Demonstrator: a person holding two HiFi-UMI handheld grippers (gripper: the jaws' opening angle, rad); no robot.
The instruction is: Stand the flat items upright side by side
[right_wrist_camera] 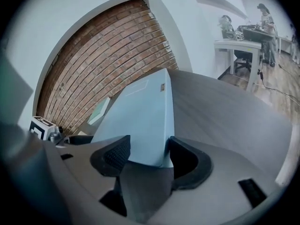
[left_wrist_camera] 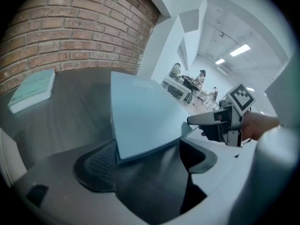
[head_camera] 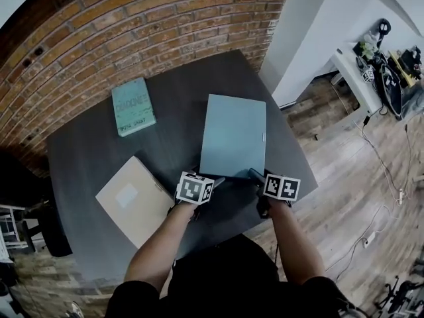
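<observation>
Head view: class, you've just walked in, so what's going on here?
A person holds a tool in each hand at the near edge of the light blue flat book, which lies flat on the dark grey table. The left tool straddles its near left corner, the right tool its near right corner; neither visibly clamps it. A teal book and a tan flat book lie flat too.

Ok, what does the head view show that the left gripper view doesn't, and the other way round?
Only the head view: the person's forearms, the marker cube on the left gripper, the cables on the floor. Only the left gripper view: its own jaws standing apart with a near corner of the light-blue flat item between them, and people at a distant desk. Both: that item, the teal book, the right gripper, the dark table, the brick wall.
</observation>
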